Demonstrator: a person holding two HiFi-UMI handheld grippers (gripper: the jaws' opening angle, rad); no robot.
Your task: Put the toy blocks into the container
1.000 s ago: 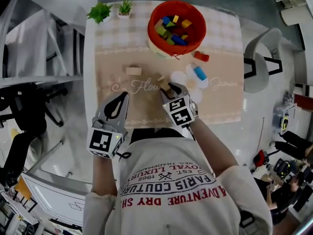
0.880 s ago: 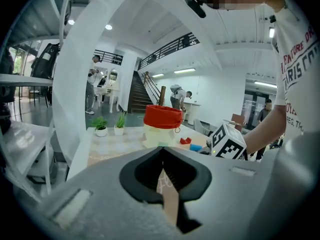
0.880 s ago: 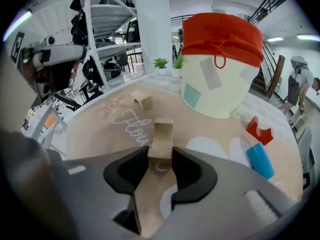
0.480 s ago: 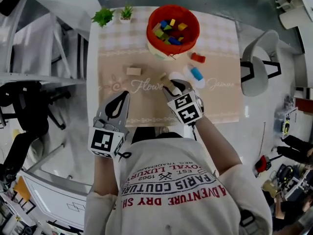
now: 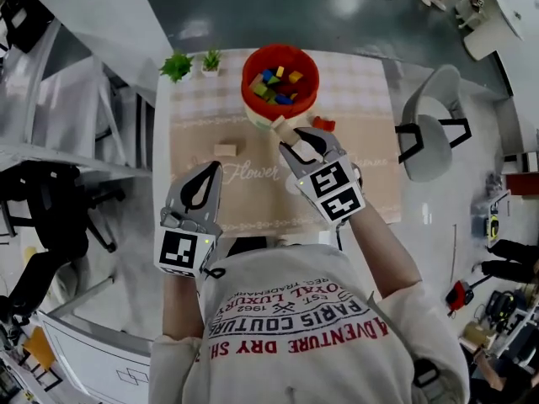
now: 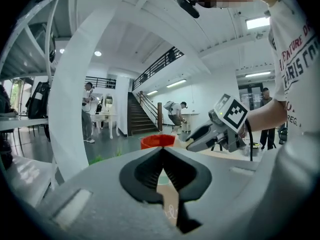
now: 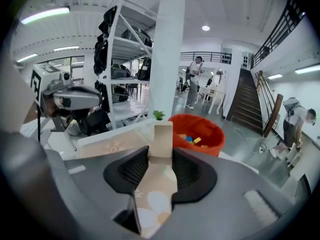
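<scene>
The red container stands at the far middle of the table with several coloured blocks inside; it also shows in the right gripper view as the red container. My right gripper hangs just in front of its near rim, shut on a pale wooden block. In the right gripper view that wooden block stands upright between the pads. Another wooden block lies on the mat to the left. A red block lies right of the container. My left gripper hovers near the table's front left, shut and holding nothing.
The table carries a beige patterned mat. Two small green plants stand at its far left corner. A grey chair stands to the right and metal shelving to the left. People stand far off in the hall.
My right gripper has risen off the mat with the wooden block and moved toward the container's near rim. The left gripper has stayed put.
</scene>
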